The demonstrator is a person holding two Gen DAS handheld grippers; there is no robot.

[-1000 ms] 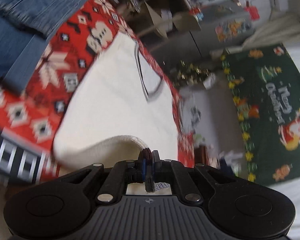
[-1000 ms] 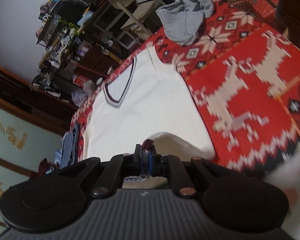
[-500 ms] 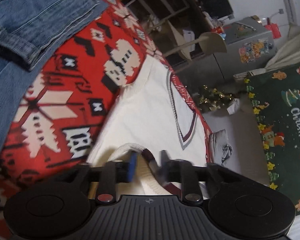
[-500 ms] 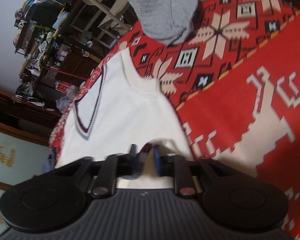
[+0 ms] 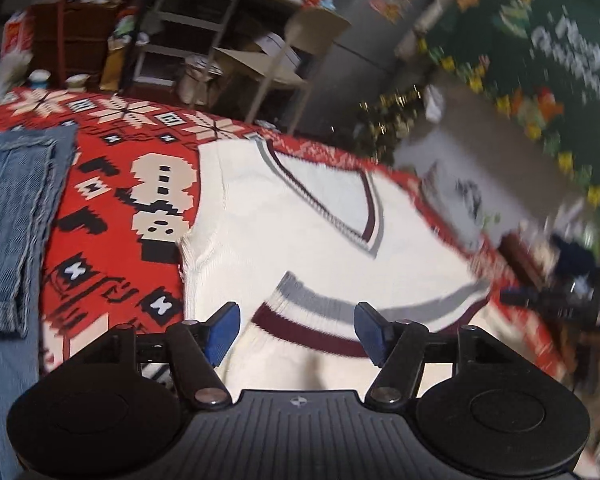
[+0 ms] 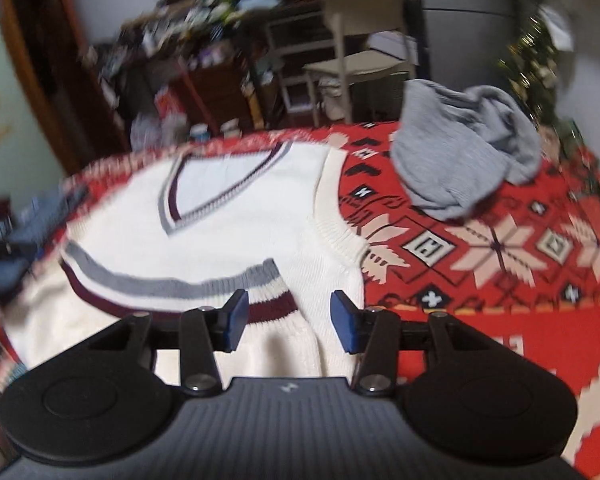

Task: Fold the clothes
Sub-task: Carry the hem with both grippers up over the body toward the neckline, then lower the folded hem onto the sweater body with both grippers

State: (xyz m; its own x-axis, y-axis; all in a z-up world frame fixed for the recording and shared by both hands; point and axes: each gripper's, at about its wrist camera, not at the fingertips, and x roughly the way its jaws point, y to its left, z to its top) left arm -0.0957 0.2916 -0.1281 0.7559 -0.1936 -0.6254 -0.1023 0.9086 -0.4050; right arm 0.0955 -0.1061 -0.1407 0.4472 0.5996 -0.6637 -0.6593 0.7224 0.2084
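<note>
A cream knitted vest [image 5: 284, 236] with a grey and maroon V-neck lies on the red patterned cloth [image 5: 112, 208]. Its striped bottom hem [image 5: 340, 312] is folded up over the body and lies loose just ahead of both tools. My left gripper [image 5: 298, 330] is open, blue pads wide apart over the hem's left part. In the right wrist view the same vest [image 6: 236, 236] and hem [image 6: 172, 284] show, and my right gripper [image 6: 286, 320] is open over the hem's right corner. Neither holds cloth.
Blue jeans [image 5: 12, 220] lie on the cloth left of the vest. A crumpled grey garment [image 6: 464, 160] sits at the far right of the table. A pale chair [image 6: 364, 40] and cluttered shelves stand beyond the far edge. A green Christmas hanging [image 5: 548, 52] is at right.
Both grippers were shut on the vest's hem a second ago, carried it up over the body, then opened and let it drop; both now sit back from the folded hem.
</note>
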